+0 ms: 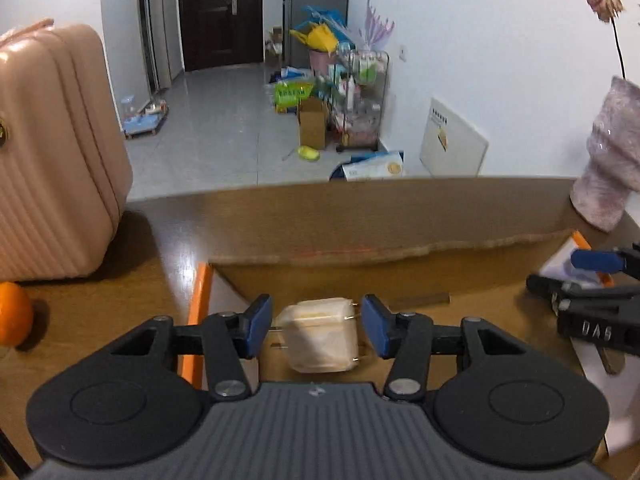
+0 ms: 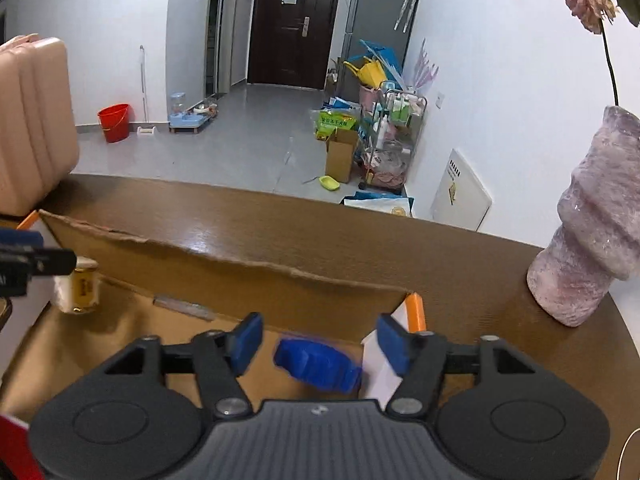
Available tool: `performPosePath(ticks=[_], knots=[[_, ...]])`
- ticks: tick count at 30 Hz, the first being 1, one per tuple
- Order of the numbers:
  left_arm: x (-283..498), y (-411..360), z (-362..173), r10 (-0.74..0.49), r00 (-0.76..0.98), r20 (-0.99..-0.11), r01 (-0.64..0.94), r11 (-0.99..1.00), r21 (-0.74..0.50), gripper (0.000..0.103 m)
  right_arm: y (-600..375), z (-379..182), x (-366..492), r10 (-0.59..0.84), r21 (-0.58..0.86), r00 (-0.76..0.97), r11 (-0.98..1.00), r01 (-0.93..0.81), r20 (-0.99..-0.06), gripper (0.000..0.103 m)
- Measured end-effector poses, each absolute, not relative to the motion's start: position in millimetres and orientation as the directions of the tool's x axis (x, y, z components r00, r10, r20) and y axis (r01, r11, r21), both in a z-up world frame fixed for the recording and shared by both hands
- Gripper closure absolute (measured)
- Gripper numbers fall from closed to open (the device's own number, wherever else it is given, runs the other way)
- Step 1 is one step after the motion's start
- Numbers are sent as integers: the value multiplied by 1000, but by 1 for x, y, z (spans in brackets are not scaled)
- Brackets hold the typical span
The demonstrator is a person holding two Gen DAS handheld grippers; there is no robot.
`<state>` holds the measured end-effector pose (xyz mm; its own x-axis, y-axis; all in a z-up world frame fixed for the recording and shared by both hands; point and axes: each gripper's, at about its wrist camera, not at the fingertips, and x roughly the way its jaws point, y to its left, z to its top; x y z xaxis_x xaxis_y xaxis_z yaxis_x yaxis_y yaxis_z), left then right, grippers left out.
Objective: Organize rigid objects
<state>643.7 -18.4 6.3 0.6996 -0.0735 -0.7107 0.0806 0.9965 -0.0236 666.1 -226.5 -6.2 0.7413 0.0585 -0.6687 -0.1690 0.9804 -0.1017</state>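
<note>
Between my left claw (image 1: 316, 326) pads sits a white wrapped block (image 1: 318, 336) with metal prongs, gaps showing either side, above the cardboard box (image 1: 360, 248). My right claw (image 2: 320, 344) gapes around a blue ridged piece (image 2: 318, 366), untouched, over the same box on the counter (image 2: 300, 232).

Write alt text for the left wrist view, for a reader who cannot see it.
The left tongs hang over an open cardboard box on a wooden table, a small whitish wrapped block between the blue pads with a gap on each side. A pink suitcase and an orange sit left; the right tongs enter at right.
</note>
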Motion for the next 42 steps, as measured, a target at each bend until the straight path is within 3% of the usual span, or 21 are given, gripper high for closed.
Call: performPosePath(ticks=[5, 14, 18, 22, 27, 36, 42], knots=[[642, -20, 17, -81, 734, -674, 86, 996, -26, 46, -232, 11, 656, 74, -83, 757, 983, -167, -649, 34], [569, -8, 85, -116, 782, -612, 132, 991, -19, 28, -252, 84, 567, 131, -47, 771, 978, -204, -623, 29], [502, 6, 112, -108, 821, -561, 122, 992, -12, 19, -264, 110, 491, 182, -14, 822, 974, -225, -540, 22], [407, 21, 124, -93, 889, -449, 96, 995, -16, 15, -270, 123, 391, 247, 4, 876, 963, -269, -414, 18], [293, 24, 108, -35, 947, -319, 63, 995, 78, 14, -271, 107, 280, 289, 23, 907, 955, -296, -308, 16], [141, 15, 53, -27, 972, -233, 55, 992, 115, 4, -257, 44, 143, 204, 23, 960, 979, -203, -195, 12], [70, 22, 17, 7, 978, -211, 4, 999, 53, 1, -256, -14, 78, 222, 125, 942, 973, -195, -253, 11]])
